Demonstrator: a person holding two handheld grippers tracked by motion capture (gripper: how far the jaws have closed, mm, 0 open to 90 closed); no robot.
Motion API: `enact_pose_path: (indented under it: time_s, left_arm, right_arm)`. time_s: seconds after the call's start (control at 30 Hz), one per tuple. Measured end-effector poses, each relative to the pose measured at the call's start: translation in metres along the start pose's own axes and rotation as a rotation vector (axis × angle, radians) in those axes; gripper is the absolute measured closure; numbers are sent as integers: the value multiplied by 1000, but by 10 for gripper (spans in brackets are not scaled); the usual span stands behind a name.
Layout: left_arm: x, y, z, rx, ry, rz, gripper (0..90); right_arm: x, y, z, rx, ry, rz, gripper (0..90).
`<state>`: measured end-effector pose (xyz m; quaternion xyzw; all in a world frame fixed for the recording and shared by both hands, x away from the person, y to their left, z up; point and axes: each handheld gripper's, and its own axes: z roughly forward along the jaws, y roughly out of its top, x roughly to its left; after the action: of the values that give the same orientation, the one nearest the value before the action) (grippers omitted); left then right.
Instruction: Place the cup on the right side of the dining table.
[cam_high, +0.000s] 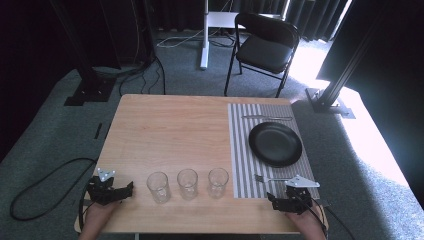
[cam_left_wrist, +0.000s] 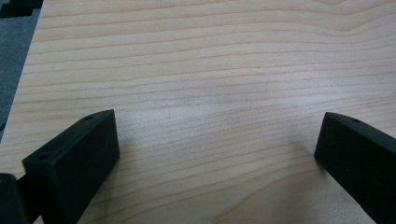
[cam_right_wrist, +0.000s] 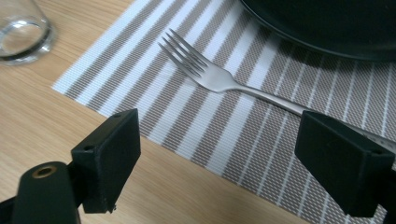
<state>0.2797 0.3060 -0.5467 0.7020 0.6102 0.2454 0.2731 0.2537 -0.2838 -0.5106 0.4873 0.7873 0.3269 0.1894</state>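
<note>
A: Where do we stand? Our right gripper sits at the near right corner of the table, jaws wide apart with nothing between them.

B: And the fork lies just ahead of it on the striped mat, tines pointing toward the glasses, handle running off under our right jaw. The plate is just beyond it, close to the fork but not touching.

A: So we judge the fork is what we go for. How do we take it cleanly?

B: We ease forward and low, line the jaws across the handle rather than the tines, and close on the narrow neck or just behind it. It lies flat, so we need the pads right down on the mat or they'll slide over the metal.

A: Risks?

B: Dragging the mat along, or nudging the plate. The nearest glass stands left of the mat's edge, so we keep our swing clear of it.

A: And our left gripper?

B: Spread open too, over bare wood at the near left, beside the row of three glasses. We leave it resting there.
</note>
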Motion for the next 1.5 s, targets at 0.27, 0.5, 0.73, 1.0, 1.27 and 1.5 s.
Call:
enact_pose_path:
  time_s: [0.27,0.5,0.73,1.0,1.27,1.5]
  left_arm:
    - [0,0,0,0,0,0,2]
    - [0,0,0,0,0,0,3]
    - [0,0,0,1,0,1,3]
    - [0,0,0,0,0,1,3]
    - [0,0,0,0,0,0,3]
    - [0,0,0,1,0,1,3]
  right_arm:
    - [13,8,-1,-8,27,-45,138]
    - [27,15,-2,-23,69,-84,138]
    - [37,21,0,-25,106,-113,138]
    - [47,25,3,-30,146,-143,139]
    - [59,30,5,-36,182,-180,139]
    - [67,35,8,-48,224,-207,138]
